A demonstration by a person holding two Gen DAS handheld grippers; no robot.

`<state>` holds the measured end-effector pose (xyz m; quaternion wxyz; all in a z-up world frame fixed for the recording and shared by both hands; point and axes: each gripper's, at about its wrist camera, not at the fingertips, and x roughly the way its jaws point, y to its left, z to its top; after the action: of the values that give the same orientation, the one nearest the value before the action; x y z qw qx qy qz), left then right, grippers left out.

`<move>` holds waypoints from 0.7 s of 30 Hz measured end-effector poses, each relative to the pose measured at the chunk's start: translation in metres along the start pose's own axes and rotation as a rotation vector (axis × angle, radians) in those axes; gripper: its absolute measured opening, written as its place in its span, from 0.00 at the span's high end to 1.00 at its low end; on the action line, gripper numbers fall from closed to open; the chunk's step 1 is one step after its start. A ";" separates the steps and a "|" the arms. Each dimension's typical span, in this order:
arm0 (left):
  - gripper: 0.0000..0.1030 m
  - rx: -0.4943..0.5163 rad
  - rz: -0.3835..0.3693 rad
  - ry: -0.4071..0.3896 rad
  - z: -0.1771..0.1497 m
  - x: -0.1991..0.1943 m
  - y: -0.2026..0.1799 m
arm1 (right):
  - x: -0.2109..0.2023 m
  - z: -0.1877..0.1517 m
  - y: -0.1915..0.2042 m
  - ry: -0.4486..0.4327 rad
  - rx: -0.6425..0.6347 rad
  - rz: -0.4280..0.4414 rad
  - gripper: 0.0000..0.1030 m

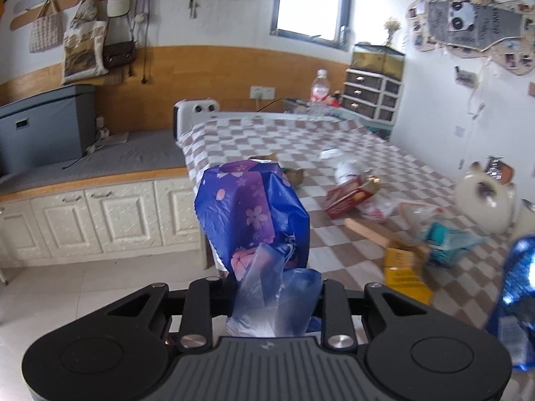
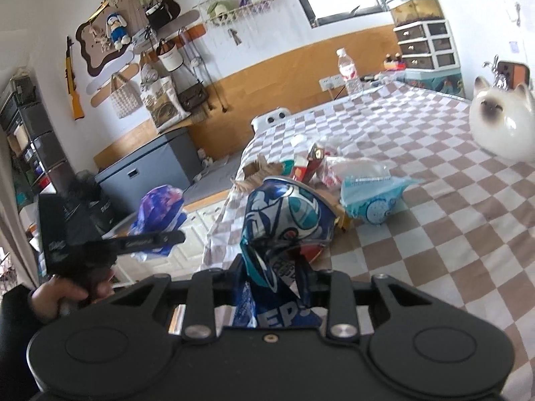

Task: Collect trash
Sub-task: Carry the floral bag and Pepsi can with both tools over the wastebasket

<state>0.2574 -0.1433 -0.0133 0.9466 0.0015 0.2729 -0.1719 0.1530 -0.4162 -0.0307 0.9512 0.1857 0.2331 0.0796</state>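
Right wrist view shows my right hand-held gripper pinching the crushed blue can over the tabletop's near edge, so I should carry it level toward the blue bag pinched by my left hand-held gripper, releasing only above its mouth.
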 end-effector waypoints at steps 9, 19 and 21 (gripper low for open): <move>0.71 0.003 -0.047 -0.027 -0.012 -0.045 0.011 | -0.002 0.003 0.039 -0.046 -0.075 -0.062 0.70; 0.71 -0.038 0.005 -0.064 -0.021 -0.083 0.056 | 0.025 -0.004 0.100 -0.040 -0.163 -0.039 0.71; 0.71 -0.049 0.022 -0.073 -0.021 -0.089 0.068 | 0.035 -0.005 0.113 -0.031 -0.170 -0.024 0.71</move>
<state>0.1986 -0.0487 0.0084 0.9574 -0.0247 0.2424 -0.1548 0.1736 -0.3029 -0.0053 0.9679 0.1026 0.2132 0.0849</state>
